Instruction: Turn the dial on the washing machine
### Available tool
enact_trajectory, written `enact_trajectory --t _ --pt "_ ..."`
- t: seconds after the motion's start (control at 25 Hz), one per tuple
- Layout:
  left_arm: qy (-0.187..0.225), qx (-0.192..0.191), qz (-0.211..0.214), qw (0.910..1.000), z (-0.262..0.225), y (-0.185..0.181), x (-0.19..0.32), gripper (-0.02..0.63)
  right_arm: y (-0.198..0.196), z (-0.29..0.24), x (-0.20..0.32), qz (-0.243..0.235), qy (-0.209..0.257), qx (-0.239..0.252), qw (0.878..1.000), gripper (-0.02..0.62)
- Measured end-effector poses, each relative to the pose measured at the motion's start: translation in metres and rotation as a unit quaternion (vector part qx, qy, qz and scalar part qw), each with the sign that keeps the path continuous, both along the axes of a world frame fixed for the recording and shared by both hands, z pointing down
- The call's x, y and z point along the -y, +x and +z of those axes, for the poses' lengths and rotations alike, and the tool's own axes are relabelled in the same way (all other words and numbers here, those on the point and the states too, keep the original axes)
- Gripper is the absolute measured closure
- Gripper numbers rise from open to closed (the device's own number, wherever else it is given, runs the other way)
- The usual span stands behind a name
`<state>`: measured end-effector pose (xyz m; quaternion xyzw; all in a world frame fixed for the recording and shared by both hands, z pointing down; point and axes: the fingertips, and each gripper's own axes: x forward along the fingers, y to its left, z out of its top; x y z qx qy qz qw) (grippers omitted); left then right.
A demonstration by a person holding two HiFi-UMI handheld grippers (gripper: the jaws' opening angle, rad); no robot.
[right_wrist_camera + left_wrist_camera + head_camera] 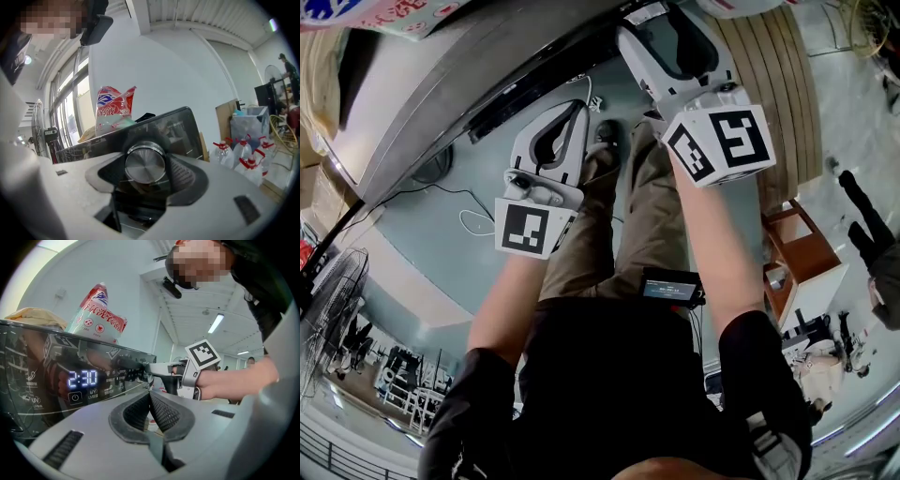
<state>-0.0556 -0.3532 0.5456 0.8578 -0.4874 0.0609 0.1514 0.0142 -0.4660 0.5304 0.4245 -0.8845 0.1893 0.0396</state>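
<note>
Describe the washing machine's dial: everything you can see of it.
The dial is a round knob with a brushed, silvery metal face and a shiny rim, facing the right gripper view square-on. It stands out from the glossy dark control panel, towards the panel's right end in that view. The right tongs are closed around it, a dark pad against each side. No pointer mark shows.

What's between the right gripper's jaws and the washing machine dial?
Nothing: in the right gripper view the dial stands between the right gripper's parted jaws, no other thing there. Whether the pads touch it I cannot tell.
</note>
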Motion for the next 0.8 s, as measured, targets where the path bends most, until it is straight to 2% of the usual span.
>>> enact_trajectory --t 0.12,0.4,0.8 --pt "0.003 0.002 0.0 1.0 0.0002 -0.0008 0.0008 0.611 -0.0008 0.0002 0.0001 -0.001 0.008 -0.01 1.0 0.321" --pt "0.005 -0.001 0.003 1.0 -0.0018 0.0012 0.0023 0.611 -0.0047 -0.0005 -0.0016 -0.01 0.047 -0.086 0.995 0.321" --pt "0.006 0.0 0.005 1.0 -0.0029 0.002 0.0032 0.611 0.0009 -0.0069 -0.005 0.006 0.06 -0.067 0.996 0.321"
